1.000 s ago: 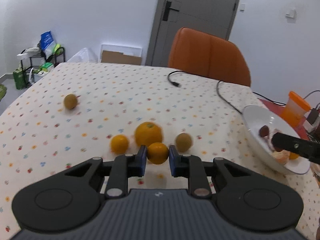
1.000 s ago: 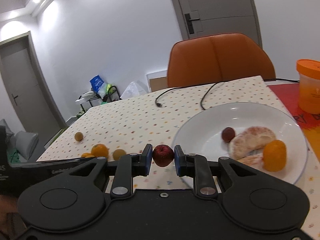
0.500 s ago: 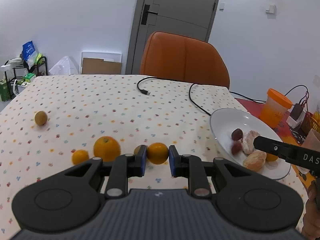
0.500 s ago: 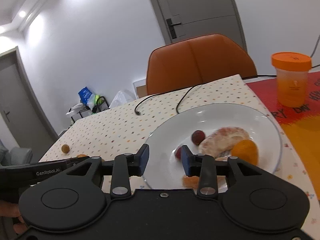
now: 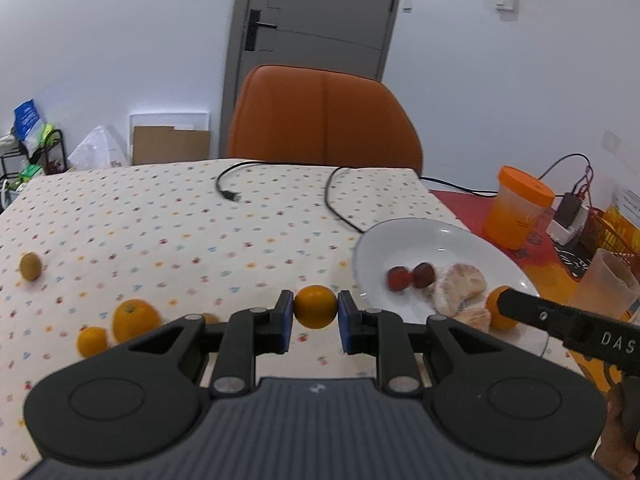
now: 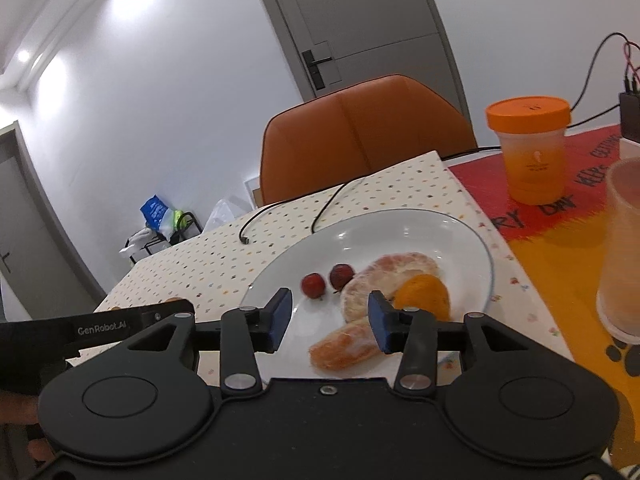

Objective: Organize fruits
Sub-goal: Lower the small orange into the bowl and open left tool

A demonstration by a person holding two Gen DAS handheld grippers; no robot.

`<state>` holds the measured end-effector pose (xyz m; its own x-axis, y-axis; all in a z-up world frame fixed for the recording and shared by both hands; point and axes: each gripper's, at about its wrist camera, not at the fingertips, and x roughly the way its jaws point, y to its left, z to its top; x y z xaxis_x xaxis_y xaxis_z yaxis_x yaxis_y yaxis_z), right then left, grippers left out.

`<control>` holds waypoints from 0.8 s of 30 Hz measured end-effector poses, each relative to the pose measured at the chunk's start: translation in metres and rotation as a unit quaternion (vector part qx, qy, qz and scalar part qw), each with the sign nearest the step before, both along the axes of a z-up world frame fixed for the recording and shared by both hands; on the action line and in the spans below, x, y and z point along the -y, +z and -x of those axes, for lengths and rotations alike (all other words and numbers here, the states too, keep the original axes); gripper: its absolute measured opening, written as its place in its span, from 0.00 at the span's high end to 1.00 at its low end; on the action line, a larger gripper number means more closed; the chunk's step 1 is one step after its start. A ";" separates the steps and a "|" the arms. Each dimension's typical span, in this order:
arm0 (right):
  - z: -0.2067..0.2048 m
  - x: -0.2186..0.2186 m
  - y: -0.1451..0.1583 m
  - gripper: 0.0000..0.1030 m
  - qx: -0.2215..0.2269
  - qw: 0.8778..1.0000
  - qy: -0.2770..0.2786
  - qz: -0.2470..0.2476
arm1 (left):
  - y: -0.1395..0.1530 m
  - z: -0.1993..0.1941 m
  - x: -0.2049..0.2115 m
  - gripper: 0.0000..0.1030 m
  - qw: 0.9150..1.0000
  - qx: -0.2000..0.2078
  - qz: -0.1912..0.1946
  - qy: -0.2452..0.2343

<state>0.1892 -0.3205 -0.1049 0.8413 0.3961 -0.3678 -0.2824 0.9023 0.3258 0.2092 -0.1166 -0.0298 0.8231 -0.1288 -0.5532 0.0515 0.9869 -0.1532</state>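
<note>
Left gripper [image 5: 315, 316] clenched on small orange [image 5: 315, 306]; right gripper [image 6: 329, 317] released above plate [image 6: 476, 240]; brown fruit half-hidden.

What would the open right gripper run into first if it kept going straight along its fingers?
Probably the peeled citrus pieces lying on the white plate, which sit directly between and beyond the right gripper fingers. The two red fruits lie slightly left of that line. Depth is uncertain.
</note>
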 end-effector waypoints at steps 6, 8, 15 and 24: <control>0.003 0.009 -0.003 0.58 -0.003 1.000 -0.005 -0.005 | 0.004 -0.005 0.021 0.79 1.000 0.007 0.002 -0.026; 0.004 0.011 -0.004 0.57 -0.002 1.000 -0.006 -0.007 | 0.005 -0.005 0.028 0.79 0.999 0.009 0.002 -0.034; 0.007 0.018 -0.006 0.57 -0.004 1.000 -0.011 -0.016 | 0.010 -0.007 0.045 0.79 0.999 0.019 0.002 -0.047; 0.011 0.022 -0.006 0.53 -0.004 1.000 -0.015 -0.019 | 0.012 -0.007 0.048 0.68 0.999 0.012 0.001 -0.047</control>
